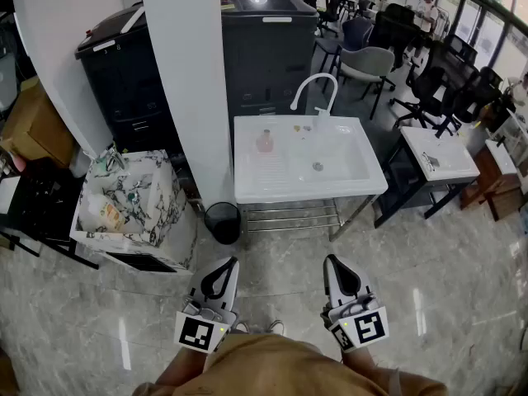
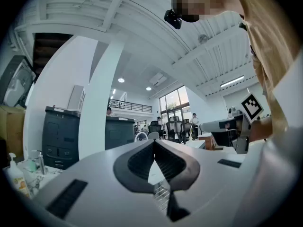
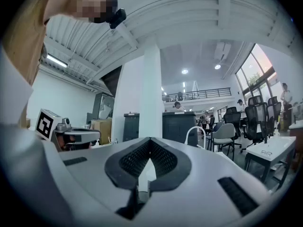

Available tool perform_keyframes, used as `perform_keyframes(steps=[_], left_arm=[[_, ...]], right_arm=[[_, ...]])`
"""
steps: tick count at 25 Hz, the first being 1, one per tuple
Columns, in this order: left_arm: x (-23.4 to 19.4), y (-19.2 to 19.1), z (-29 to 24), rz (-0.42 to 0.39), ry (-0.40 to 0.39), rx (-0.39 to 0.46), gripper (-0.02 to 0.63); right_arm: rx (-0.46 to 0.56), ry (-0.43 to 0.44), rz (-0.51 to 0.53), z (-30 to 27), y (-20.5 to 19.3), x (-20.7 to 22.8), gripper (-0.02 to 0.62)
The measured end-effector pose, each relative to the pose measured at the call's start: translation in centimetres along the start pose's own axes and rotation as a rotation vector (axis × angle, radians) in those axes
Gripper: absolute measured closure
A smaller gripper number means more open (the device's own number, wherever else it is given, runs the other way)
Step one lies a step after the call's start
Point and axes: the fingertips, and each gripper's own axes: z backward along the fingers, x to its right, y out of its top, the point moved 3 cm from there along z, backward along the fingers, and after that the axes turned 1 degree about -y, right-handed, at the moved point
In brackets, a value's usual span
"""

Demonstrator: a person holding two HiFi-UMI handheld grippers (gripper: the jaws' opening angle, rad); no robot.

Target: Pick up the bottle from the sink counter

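White sink counter (image 1: 313, 193) on glossy marble floor (image 1: 429, 271), office chairs (image 1: 367, 63) behind

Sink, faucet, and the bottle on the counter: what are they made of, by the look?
The sink looks like glossy white ceramic or cast resin: a smooth one-piece top with moulded drain ribs. The faucet is a white gooseneck, probably coated metal. The bottle is pinkish and seems translucent, plastic or glass; too small to tell.
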Motion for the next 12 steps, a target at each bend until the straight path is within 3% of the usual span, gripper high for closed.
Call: perform_keyframes(steps=[12], left_arm=[[2.2,-0.4,-1.9,-0.006,0.013,-0.010,0.604]], right_arm=[[-0.023,0.014,-0.004,1.0,-0.7,3.1,0.591]])
